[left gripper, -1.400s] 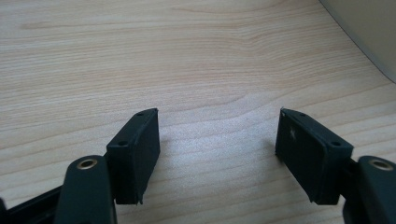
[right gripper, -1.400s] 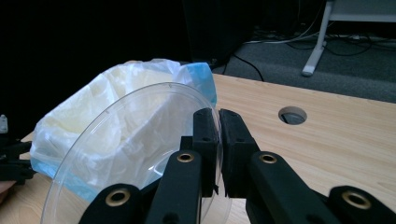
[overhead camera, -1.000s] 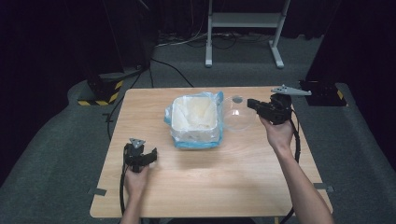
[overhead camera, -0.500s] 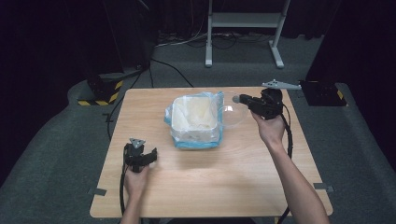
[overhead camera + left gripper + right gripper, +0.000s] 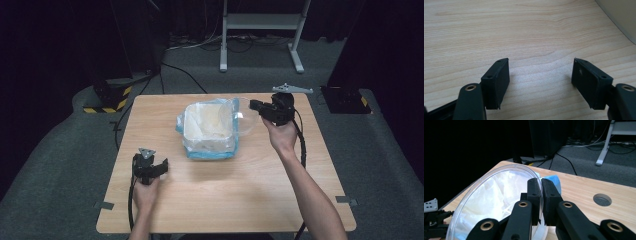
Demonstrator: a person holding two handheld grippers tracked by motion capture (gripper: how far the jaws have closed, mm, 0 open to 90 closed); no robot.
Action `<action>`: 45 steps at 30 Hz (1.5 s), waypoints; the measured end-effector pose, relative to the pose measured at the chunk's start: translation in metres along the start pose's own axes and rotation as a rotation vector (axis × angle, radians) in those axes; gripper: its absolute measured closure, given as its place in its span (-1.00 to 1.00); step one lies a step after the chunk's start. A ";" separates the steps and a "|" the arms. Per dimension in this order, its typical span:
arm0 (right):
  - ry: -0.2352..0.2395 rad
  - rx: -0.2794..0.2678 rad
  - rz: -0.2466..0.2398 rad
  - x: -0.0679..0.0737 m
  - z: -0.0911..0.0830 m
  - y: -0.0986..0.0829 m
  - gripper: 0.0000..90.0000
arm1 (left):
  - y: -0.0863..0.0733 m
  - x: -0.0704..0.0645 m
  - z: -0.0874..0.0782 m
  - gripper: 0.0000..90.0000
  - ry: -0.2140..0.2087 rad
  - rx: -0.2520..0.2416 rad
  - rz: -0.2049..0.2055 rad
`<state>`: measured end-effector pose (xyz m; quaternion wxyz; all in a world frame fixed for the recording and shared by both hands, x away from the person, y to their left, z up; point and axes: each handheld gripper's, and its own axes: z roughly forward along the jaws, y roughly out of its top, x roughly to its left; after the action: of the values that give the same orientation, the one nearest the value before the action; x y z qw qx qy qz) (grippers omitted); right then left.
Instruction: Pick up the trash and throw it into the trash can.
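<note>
- The left gripper (image 5: 159, 168) rests low on the table (image 5: 225, 200), jaws spread wide, and between them I see only bare wood (image 5: 539, 72).
- Ahead of it and to its right stands the box (image 5: 209, 129), lined with a thin bag that has a blue edge.
- The right gripper (image 5: 541, 195) has its jaws pressed together on the rim of a clear round lid (image 5: 499, 195), which it holds tilted in the air just beside the far right corner of the box.
- I judge the lid to be light, stiff and rather smooth, so it may slip or turn in the jaws. The rim is the best place to hold it, as is done here.
- The bag looks soft and would probably crumple.
- I can read no brand, label or writing on any of these things.
</note>
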<state>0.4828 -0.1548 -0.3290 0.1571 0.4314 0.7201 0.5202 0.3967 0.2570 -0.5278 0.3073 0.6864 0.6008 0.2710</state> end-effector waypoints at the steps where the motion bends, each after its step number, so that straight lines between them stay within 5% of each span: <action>1: 0.002 -0.001 0.000 0.000 0.001 0.000 0.90 | 0.000 0.000 0.000 -0.33 0.000 0.000 0.000; 29: 0.009 0.014 -0.001 0.018 0.032 0.000 0.88 | 0.000 0.000 0.000 -0.33 0.000 0.000 0.000; 36: 0.045 0.007 0.011 0.017 0.033 -0.003 0.54 | 0.000 0.000 0.000 -0.33 0.000 -0.002 -0.002; 45: 0.065 -0.012 0.003 0.020 0.028 -0.002 0.37 | 0.000 0.000 0.000 -0.33 0.000 -0.002 -0.002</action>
<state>0.4891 -0.1222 -0.3381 0.1351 0.4146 0.7210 0.5385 0.3967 0.2568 -0.5279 0.3082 0.6856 0.6012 0.2713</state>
